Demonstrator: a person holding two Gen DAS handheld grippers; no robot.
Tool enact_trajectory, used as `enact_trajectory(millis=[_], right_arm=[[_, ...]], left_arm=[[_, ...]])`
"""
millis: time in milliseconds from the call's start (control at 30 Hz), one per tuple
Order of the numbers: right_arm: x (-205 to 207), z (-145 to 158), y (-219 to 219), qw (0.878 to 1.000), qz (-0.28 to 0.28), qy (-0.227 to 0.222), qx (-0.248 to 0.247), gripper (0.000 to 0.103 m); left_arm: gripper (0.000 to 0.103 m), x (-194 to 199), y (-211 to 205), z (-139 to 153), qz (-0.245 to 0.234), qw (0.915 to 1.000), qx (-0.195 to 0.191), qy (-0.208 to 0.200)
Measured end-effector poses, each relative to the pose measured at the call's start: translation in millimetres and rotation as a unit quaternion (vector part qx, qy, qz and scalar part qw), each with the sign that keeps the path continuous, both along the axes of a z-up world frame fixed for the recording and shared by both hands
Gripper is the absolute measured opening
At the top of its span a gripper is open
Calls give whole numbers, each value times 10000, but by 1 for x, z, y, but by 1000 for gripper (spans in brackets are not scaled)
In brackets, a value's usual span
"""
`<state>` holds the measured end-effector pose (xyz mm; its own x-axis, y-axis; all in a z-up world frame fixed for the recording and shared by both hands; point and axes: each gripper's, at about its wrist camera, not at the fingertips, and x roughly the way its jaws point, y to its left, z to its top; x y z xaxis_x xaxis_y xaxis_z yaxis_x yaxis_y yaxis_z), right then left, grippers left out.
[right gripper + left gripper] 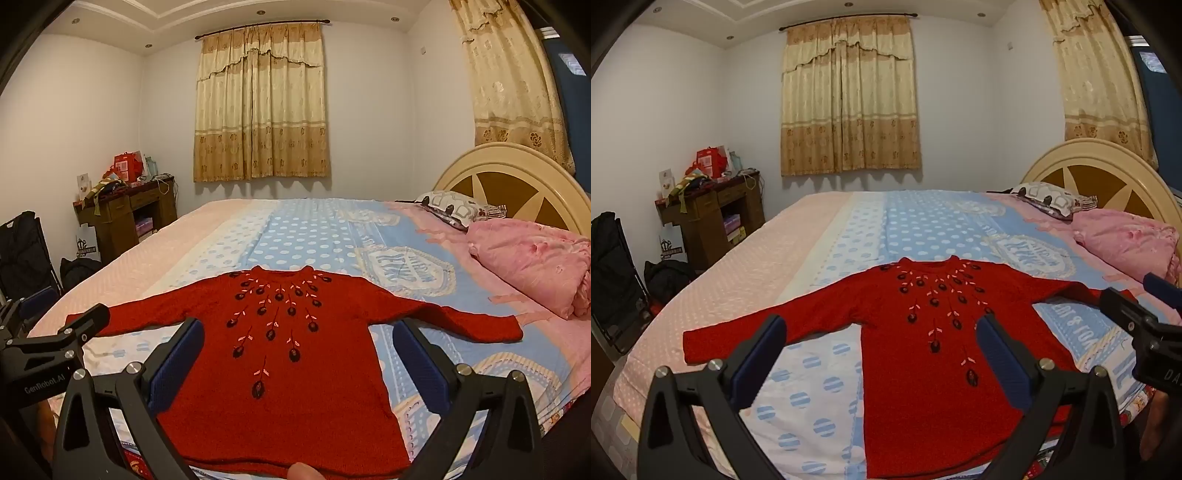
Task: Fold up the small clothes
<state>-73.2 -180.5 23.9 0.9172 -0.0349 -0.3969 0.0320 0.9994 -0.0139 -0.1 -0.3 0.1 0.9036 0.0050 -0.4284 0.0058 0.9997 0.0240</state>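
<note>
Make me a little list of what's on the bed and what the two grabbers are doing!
clothing: red sweater, spread flat, front up, both sleeves out sideways
decoration: dark flowers with pink leaves under the neck
surface: bed with a blue dotted sheet
also on bed: pink pillow, patterned pillow
left gripper: fingers wide open, holding nothing
right gripper: fingers wide open, holding nothing
folding: not started
</note>
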Motion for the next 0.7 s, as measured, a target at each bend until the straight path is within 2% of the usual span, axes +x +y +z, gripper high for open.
enact_trajectory(millis=[100, 167, 700], right_arm=[[1, -1, 0, 10000, 2, -1, 4, 102], [2, -2, -1, 10000, 4, 16, 1, 102], [3, -6, -4, 10000, -3, 59, 5, 102]], left_arm=[[103, -1, -3, 0, -2, 10000, 76, -48], [103, 0, 2, -1, -33, 10000, -38, -19], [103, 2, -3, -5, 12, 10000, -46, 3]])
